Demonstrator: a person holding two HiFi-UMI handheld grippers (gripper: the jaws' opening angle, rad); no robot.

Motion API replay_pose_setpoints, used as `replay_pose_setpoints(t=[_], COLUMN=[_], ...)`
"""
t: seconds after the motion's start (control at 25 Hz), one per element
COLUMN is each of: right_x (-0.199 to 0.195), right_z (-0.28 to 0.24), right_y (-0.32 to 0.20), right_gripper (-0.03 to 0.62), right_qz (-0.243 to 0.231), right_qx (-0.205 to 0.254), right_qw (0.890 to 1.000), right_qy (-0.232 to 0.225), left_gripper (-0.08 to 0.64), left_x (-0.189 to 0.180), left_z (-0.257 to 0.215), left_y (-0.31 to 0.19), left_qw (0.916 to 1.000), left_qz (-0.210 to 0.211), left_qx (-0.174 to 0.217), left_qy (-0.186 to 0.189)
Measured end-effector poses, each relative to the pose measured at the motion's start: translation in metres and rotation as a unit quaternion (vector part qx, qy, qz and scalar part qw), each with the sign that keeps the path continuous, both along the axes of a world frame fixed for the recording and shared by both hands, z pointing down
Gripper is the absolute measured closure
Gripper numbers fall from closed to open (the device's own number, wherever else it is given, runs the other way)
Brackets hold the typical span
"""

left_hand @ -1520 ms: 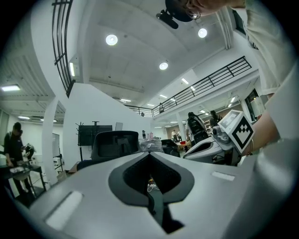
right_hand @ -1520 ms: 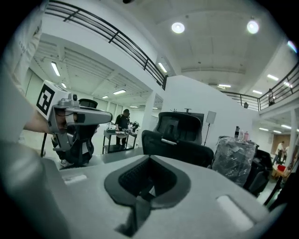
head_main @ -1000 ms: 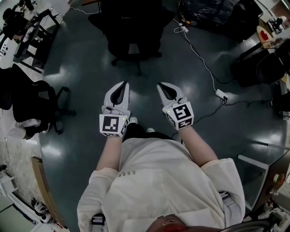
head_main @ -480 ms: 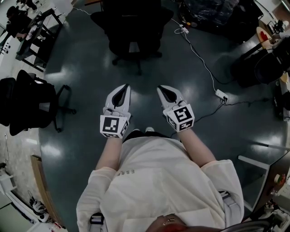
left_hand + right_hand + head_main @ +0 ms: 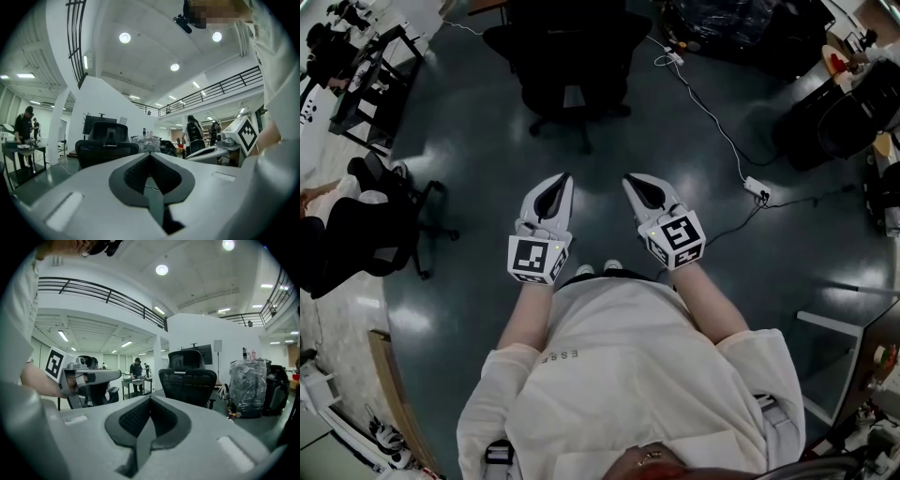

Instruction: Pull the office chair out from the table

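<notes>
Two tongs: the left tongs (image 5: 561,178) and the right tongs (image 5: 630,178) are held out side by side in front of the person, near each other but not touching, tips pointing toward the chair.
Left tongs state: jaws together, pads meeting, nothing between them.
Right tongs state: jaws together as well, with nothing between them.
Office chair: the black office chair (image 5: 572,56) stands on the dark floor (image 5: 469,150) at the top of the head view, straight ahead of both tongs and well apart from them; neither touches it.
Chair detail: both gripper views show it upright, with headrest, mesh back and armrests.
Tabletop: the head view cuts the chair off at the picture's upper edge, so how it sits against a tabletop cannot be told.
Second chair: another black chair (image 5: 375,230) sits at the left edge of the head view, well apart from the first.
Cable: a white cable (image 5: 712,117) runs across the floor to a power strip (image 5: 757,190), to the right of the right tongs.
Wrapped bundle: a plastic-wrapped stack (image 5: 248,385) stands just right of the office chair in the right gripper view.
Bystander: a person (image 5: 23,129) stands at a workbench far left in the left gripper view.
</notes>
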State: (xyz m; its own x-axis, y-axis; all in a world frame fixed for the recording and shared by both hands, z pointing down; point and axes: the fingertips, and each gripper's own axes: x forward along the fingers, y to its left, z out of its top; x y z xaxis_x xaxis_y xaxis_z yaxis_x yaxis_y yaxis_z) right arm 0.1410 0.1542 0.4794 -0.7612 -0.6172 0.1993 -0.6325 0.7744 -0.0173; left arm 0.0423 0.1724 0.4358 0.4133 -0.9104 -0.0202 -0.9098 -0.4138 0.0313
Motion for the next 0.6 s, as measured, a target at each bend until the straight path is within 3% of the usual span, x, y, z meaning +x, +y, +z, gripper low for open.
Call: replay_pose_setpoints(t=[0.6], right_x=[0.0014], right_z=[-0.0016], right_y=[-0.0009], right_gripper=[0.601], right_qz=[0.018], right_qx=[0.001], right_qw=[1.0], right_qy=[0.005], left_gripper=[0.543], left_x=[0.0004], left_z=[0.0028], left_y=[-0.0012], left_qw=[0.9999], left_qz=[0.014], left_qx=[-0.002], left_qy=[0.004])
